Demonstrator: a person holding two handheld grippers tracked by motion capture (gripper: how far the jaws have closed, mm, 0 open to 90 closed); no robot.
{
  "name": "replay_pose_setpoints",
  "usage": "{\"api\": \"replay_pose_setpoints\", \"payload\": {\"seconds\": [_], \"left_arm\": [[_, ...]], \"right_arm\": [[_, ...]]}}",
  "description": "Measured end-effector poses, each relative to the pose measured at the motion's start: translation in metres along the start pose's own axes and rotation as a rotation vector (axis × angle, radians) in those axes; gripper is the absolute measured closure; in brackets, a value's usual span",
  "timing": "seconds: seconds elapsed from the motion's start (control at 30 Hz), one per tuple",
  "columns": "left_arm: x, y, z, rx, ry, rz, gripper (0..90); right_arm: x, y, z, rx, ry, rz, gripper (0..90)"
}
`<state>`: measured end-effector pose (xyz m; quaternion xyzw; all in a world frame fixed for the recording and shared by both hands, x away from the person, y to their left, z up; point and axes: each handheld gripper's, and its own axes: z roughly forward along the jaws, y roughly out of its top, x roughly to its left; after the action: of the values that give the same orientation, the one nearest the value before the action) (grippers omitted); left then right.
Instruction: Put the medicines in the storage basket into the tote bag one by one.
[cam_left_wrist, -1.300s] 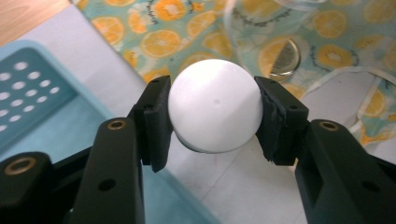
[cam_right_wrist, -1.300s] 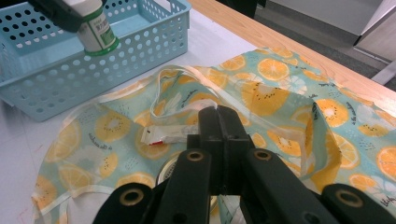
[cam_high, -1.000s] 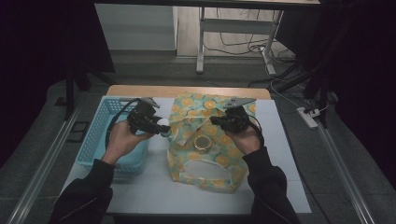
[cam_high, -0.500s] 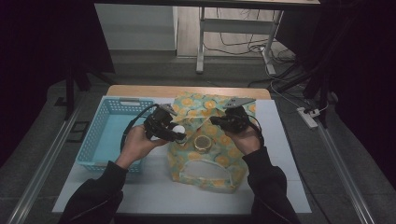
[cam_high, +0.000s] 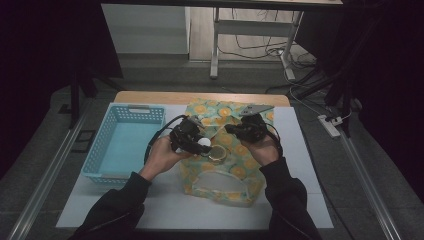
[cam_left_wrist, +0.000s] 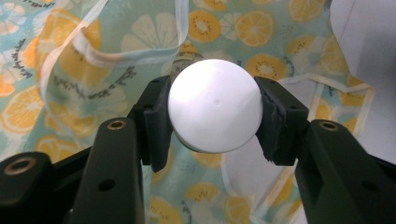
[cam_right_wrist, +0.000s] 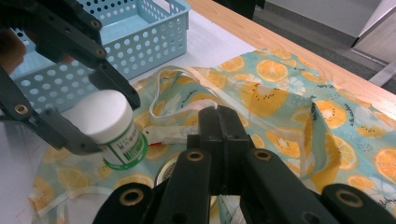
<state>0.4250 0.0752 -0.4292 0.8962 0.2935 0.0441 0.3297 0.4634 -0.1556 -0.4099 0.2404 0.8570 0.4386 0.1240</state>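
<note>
My left gripper (cam_high: 194, 141) (cam_left_wrist: 214, 88) is shut on a small bottle (cam_high: 202, 144) (cam_left_wrist: 215, 112) (cam_right_wrist: 105, 123) with a white cap and a green label, gripping it by the cap. It hovers over the middle of a fabric bag (cam_high: 225, 112) (cam_right_wrist: 280, 98) printed with oranges and kiwis. My right gripper (cam_high: 234, 130) (cam_right_wrist: 219, 116) has its jaws together and pinches the bag's pale rim (cam_right_wrist: 173, 133), holding the mouth up. A round metal-lidded jar (cam_high: 217, 152) (cam_right_wrist: 169, 176) lies at the opening, just below the bottle.
A light blue perforated basket (cam_high: 132, 112) (cam_right_wrist: 154, 42) stands left of the bag on the white table cover (cam_high: 300, 150). The wooden table edge (cam_high: 200, 97) runs along the far side. A desk frame and cables are on the floor beyond.
My left hand has carried the bottle rightward from the basket's edge to above the bag's opening and a little lower. The right hand and the bag have stayed put.
</note>
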Motion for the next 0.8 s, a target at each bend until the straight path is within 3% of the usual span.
{"api": "replay_pose_setpoints", "payload": {"seconds": [0.37,0.8], "left_arm": [[-0.001,0.011,0.023,0.019,0.016,-0.001,50.3],[0.007,0.022,0.046,0.011,0.018,-0.028,50.3]], "right_arm": [[0.000,0.000,0.001,-0.002,-0.004,-0.002,90.0],[-0.002,-0.002,0.002,-0.001,-0.010,0.004,90.0]]}}
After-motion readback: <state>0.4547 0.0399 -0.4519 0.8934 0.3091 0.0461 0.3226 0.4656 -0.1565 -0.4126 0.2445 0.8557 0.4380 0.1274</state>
